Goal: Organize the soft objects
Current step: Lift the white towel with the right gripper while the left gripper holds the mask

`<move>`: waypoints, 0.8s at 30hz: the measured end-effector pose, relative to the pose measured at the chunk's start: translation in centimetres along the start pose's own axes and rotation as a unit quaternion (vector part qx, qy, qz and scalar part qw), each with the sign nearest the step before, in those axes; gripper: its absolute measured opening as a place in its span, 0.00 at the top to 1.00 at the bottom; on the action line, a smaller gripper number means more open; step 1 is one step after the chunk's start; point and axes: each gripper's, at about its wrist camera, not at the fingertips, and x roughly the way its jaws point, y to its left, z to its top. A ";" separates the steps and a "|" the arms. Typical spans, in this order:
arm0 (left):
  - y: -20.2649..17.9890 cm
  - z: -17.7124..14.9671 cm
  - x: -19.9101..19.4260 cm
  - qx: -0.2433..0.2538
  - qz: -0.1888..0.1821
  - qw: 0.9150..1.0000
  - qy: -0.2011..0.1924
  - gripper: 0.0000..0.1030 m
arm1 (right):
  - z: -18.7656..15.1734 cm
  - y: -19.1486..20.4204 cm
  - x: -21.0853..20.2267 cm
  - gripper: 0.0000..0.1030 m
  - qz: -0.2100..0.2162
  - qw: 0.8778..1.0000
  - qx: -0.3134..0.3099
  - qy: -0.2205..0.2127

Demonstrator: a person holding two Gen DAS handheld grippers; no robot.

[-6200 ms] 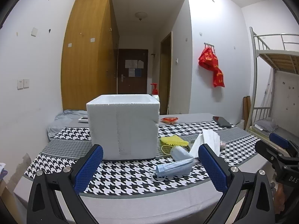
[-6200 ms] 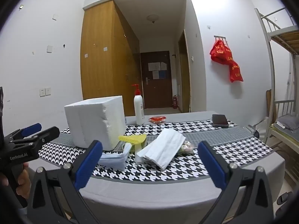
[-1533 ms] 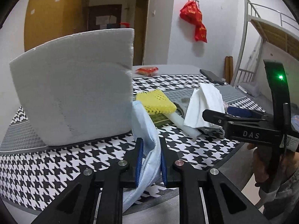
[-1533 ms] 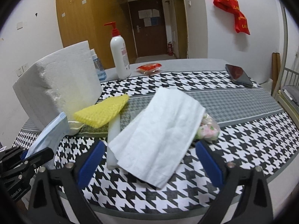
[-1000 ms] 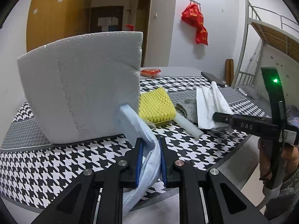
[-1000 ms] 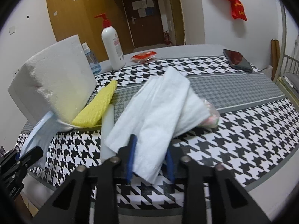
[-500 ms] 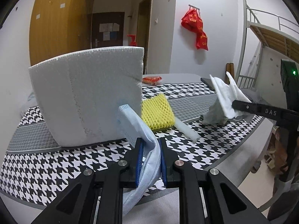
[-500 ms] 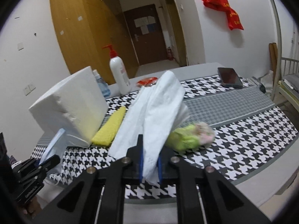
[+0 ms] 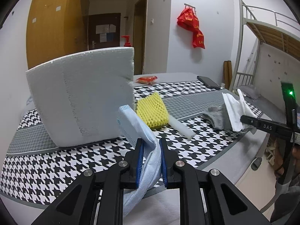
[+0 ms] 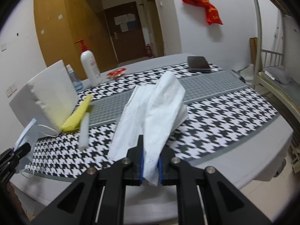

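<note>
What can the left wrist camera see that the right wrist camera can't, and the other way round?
Only the left view shows the grey sock. Only the right view shows the whole pump bottle and a smaller bottle behind the foam box. Both show the yellow sponge, the phone, the left tongs gripping a face mask and the right tongs gripping white tissue.

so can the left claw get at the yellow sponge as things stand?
Probably not yet. The left claw is shut on the blue face mask, so it has no free grip. The path itself looks open: the yellow sponge lies just ahead beside the white foam box, with nothing on top.
</note>
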 end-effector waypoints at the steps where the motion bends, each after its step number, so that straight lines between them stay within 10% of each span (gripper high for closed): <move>1: -0.2 -0.1 0.0 0.001 0.000 1.000 0.000 0.82 | -0.1 -0.4 0.1 0.85 -0.004 1.000 0.003 0.002; 6: -0.8 -0.1 0.3 0.009 0.000 1.000 0.003 0.82 | -0.5 -1.7 0.6 0.76 -0.027 1.000 0.004 0.013; 11: -1.2 -0.2 0.6 0.015 0.000 1.000 0.003 0.82 | -0.2 -1.7 -0.4 0.42 -0.029 0.999 0.006 -0.012; 20: -0.9 -0.4 0.4 0.012 0.002 1.000 0.000 0.82 | 0.8 -1.7 0.4 0.43 -0.043 0.999 0.001 -0.014; 24: -0.6 -0.5 0.4 0.008 0.003 1.000 0.002 0.82 | 1.0 -2.1 1.6 0.78 -0.047 0.999 0.003 0.005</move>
